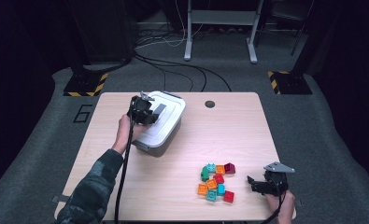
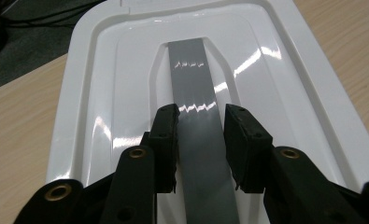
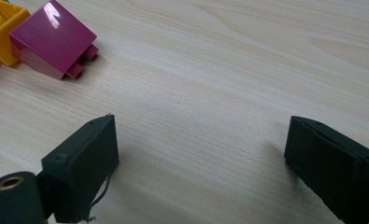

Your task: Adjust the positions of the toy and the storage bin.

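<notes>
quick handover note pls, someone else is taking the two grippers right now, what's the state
Left gripper: over the white lidded box, jaws straddling the grey handle strip on the lid, not visibly clamped.
Right gripper: open, holding nothing, low over bare table to the right of the pile of bricks.
Done: nothing yet; the lid is on and all bricks seen lie on the table.
Left, probably: lift the lid by the strip, then move the bricks into the box.
</notes>
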Motion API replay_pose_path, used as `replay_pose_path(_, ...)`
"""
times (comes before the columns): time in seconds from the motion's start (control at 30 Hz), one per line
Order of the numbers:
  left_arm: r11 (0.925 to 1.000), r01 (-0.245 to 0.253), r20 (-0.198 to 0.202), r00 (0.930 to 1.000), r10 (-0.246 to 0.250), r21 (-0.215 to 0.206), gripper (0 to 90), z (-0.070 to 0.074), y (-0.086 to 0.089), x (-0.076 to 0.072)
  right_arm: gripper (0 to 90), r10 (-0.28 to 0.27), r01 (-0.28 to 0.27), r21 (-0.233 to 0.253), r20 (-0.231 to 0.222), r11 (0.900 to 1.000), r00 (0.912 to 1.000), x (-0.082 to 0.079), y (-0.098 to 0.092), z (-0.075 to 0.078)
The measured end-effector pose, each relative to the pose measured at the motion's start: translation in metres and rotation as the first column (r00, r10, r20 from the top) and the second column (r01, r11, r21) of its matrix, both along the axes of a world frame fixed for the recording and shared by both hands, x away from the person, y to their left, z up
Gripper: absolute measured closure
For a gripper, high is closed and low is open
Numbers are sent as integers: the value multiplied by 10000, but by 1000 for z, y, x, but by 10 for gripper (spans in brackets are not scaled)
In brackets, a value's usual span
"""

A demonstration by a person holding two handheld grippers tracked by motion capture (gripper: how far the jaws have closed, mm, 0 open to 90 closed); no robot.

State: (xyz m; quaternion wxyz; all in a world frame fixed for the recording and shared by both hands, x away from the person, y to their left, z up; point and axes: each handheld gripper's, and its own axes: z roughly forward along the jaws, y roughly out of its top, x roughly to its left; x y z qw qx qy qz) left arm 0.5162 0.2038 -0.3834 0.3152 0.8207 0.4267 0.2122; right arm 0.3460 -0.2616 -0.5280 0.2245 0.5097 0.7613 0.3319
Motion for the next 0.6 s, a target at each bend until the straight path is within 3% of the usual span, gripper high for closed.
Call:
replay_pose_path(0.27,9974,682,18,9977,-681,-253,666,-1,-6,-9,89,8,-8,-2,2,10000,10000,0,0,0)
replay_pose_path(0.6,9939,943,-99,9954,-950,-564,665,-2,-4,-15,89,11,-11,8,-14,10000,10000,0,0,0)
